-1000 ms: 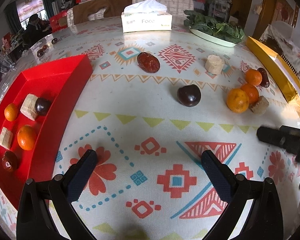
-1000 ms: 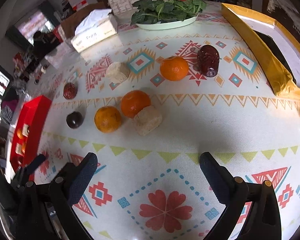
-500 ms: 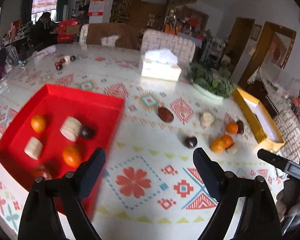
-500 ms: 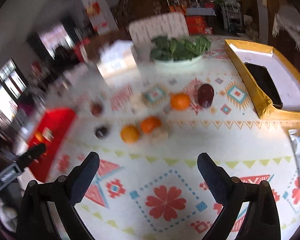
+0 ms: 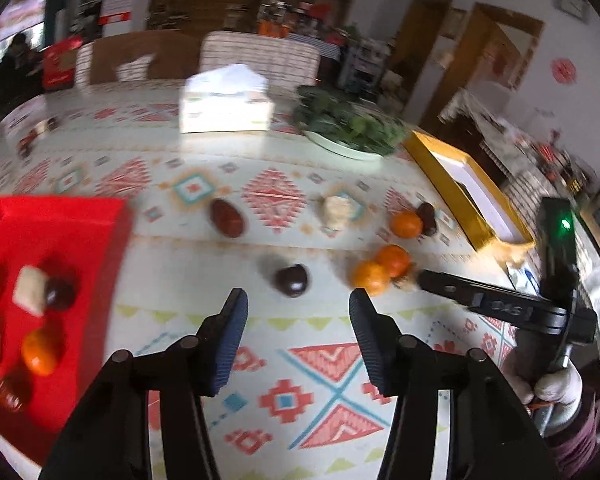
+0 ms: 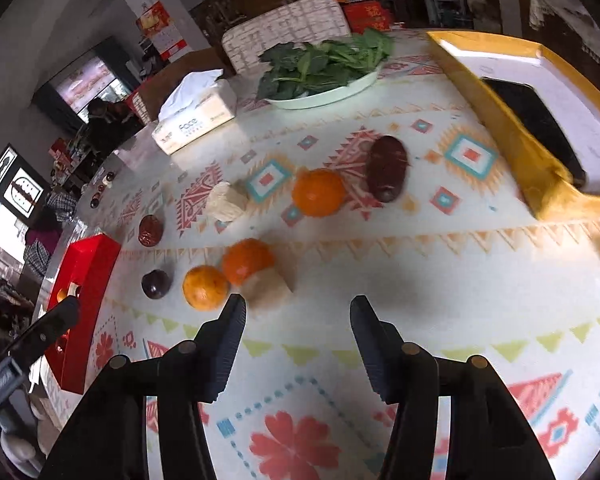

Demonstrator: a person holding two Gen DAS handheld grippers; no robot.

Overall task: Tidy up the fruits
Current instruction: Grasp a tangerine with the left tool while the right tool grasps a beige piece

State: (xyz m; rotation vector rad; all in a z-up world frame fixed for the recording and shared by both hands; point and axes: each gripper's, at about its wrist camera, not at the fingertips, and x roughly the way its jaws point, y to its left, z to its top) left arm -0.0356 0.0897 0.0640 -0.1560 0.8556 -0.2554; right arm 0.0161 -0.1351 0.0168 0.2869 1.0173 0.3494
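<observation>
Ahead of your empty, wide-open left gripper (image 5: 298, 304) sits the dark plum (image 5: 292, 279) — smooth, firm, roll-prone — so pinch across its widest middle.

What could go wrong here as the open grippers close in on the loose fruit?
1. The right gripper hangs open near a tight cluster: two oranges and a pale banana chunk sit touching, so closing could knock a neighbour rolling.
2. The left gripper lines up on the round dark plum; it may roll away.
3. Both grippers work close together and might collide.
</observation>
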